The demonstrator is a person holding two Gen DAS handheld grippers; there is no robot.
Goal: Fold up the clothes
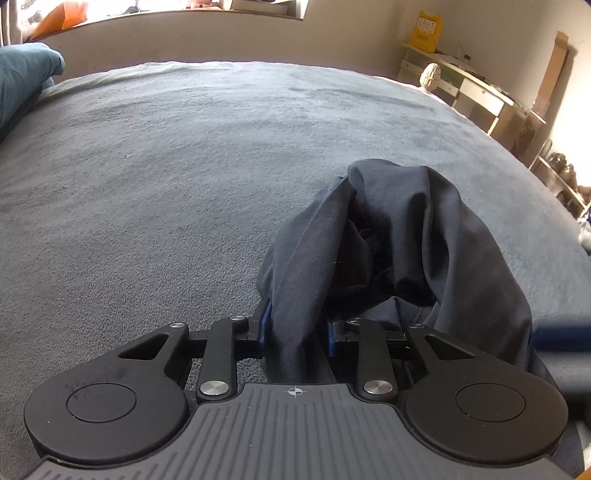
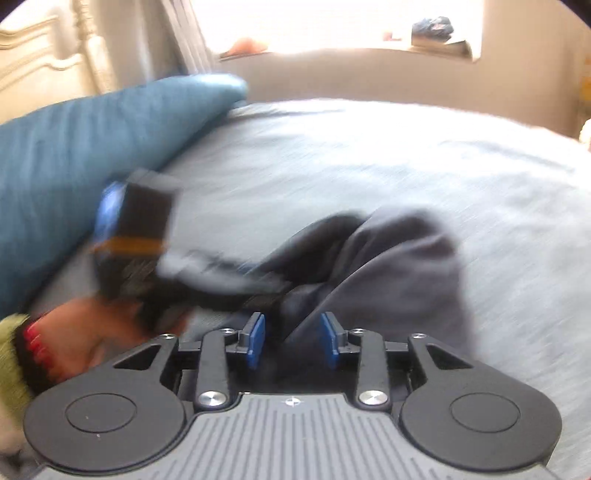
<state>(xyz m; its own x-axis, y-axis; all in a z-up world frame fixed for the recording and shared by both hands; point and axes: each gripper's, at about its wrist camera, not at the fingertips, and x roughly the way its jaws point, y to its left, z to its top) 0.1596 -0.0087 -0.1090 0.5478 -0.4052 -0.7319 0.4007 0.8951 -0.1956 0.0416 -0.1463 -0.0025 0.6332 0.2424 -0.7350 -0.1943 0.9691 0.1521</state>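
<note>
A: Where's the crumpled dark navy cloth garment (image 1: 399, 236)?
B: On the grey fleece-covered bed (image 1: 166, 177), towards its near edge.
A: The left gripper (image 1: 297, 328)?
B: Pinching a fold of it.
A: The right gripper (image 2: 293, 338)?
B: Blue pads parted, clamping nothing, cloth between them.

One dark garment (image 1: 402, 236) lies bunched on one grey bed cover (image 1: 166, 166), and one blue pillow (image 2: 92, 147) rests at the cover's edge. Two grippers are in view, the left gripper (image 1: 297, 328) and the right gripper (image 2: 293, 341), each with two blue pads. One hand (image 2: 85, 339) with one green sleeve (image 2: 11, 354) shows, and one yellow box (image 1: 428, 31) stands on one shelf unit (image 1: 476, 96).
</note>
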